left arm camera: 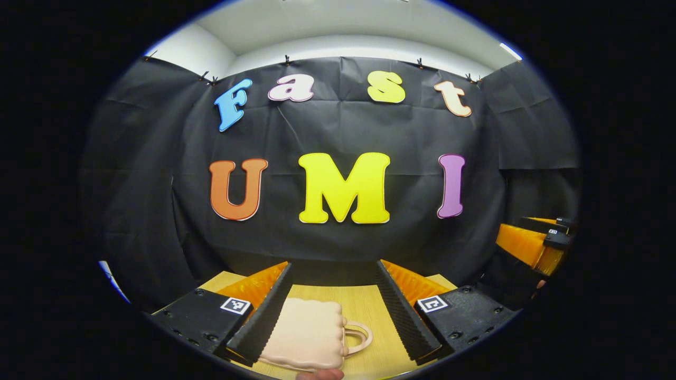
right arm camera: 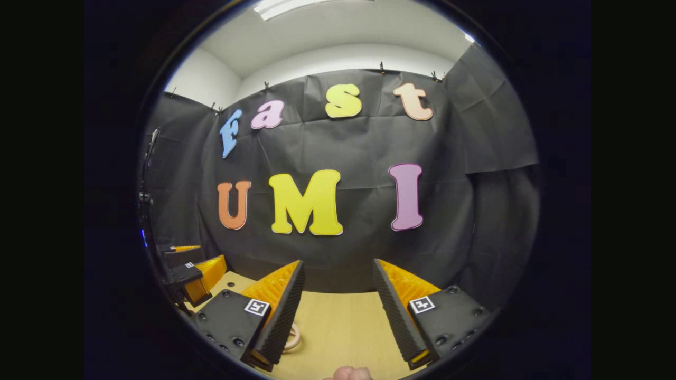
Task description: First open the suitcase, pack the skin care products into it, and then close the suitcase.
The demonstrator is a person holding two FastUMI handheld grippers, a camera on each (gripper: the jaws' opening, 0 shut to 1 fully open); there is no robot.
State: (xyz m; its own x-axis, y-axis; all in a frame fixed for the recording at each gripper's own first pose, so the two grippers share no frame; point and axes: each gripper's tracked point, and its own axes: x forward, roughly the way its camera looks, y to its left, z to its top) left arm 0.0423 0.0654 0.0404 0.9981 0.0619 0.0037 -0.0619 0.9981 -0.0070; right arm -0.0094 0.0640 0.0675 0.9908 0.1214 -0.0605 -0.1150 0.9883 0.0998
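- The small pale-pink suitcase with a ribbed, quilted-looking shell point(left arm camera: 306, 333) lies flat on the light wooden surface point(left arm camera: 364, 311), its lid down and closed. In the left gripper view it sits at about 6 o'clock, low in the picture.
- Its long axis runs roughly from 6 toward 12 o'clock in that view, near edge to far edge. Its looped pink handle point(left arm camera: 358, 338) sticks out of the side that faces 3 o'clock, so the handle end points right.
- The left hand-held gripper point(left arm camera: 334, 303) hangs over the suitcase with its fingers spread wide apart. The left finger point(left arm camera: 266, 314) crosses in front of the case's 9 o'clock edge; whether it touches the shell I cannot tell. The right finger point(left arm camera: 404, 311) stands clear of the handle, with bare wood between.
- In the right gripper view, a pale loop, apparently the same handle point(right arm camera: 292, 336), peeps out at about 7 o'clock beside that gripper's left finger.
- The right hand-held gripper point(right arm camera: 338, 306) is also spread open over bare wood, holding nothing.
- Part of the other hand-held gripper shows at 3 o'clock in the left gripper view, and at 8 o'clock in the right gripper view.
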